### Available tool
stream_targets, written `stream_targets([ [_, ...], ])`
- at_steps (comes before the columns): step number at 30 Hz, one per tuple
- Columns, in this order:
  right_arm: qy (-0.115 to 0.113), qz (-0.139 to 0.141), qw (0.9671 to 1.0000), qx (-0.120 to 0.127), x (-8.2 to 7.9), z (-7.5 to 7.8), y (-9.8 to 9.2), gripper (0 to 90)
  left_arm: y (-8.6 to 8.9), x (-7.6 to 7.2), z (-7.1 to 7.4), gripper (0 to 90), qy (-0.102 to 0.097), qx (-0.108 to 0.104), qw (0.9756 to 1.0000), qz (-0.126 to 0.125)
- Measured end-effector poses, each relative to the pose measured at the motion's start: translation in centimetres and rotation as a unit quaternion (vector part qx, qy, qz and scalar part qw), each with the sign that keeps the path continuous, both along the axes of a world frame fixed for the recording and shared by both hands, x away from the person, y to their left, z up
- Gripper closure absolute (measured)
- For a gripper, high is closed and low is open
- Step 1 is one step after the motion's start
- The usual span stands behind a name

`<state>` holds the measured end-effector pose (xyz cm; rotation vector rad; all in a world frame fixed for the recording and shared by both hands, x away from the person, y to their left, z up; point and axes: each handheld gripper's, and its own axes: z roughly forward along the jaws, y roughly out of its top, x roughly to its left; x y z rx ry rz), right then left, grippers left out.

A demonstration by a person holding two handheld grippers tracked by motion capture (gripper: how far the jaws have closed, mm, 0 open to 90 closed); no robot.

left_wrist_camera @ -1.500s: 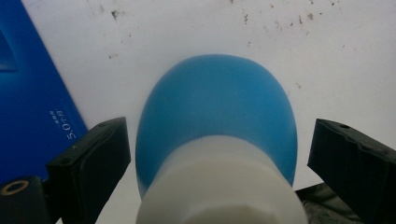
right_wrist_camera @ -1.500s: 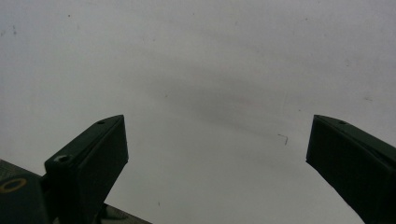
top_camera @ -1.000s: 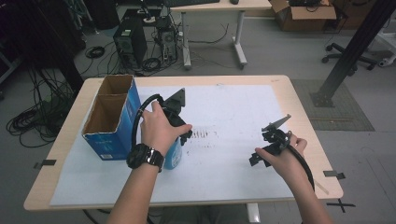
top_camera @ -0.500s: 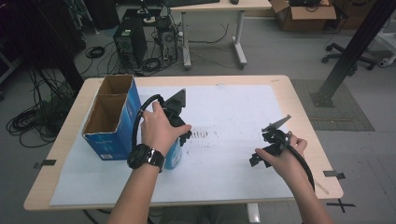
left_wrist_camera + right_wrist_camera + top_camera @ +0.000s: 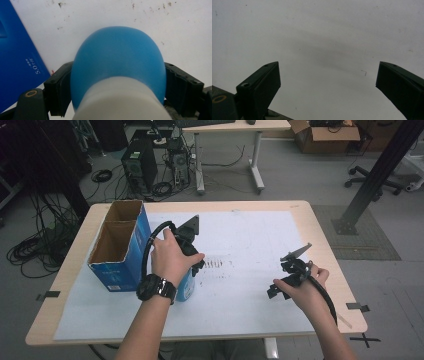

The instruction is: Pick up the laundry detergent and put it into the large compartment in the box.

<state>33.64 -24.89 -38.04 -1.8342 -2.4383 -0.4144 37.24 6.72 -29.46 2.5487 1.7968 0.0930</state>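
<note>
Blue-and-white bottle [image 5: 117, 75] upright on the desk [image 5: 260, 320] beside the blue box [image 5: 120, 245], clamped in the left claw [image 5: 117, 82] after the jaws had just been closing. Right claw [image 5: 328, 82] released, idle. Grasp done; lift and placement left, probably.

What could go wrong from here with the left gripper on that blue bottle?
1. The left gripper has just been closing on the blue bottle, whose sides look round and smooth, so it may slip or twist on lifting.
2. The bottle stands right beside the blue cardboard box; a swing that way could knock the box.
3. The right gripper hangs open over the white sheet, too far off to steady anything.
</note>
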Motion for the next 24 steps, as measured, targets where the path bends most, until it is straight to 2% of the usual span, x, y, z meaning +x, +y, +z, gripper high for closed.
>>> stream_targets([
  [24,-0.001,0.001,1.0000,-0.001,-0.04,-0.16,-0.08,5.7,0.14,0.08,0.14,25.7,0.002,0.008,1.0000,-0.001],
])
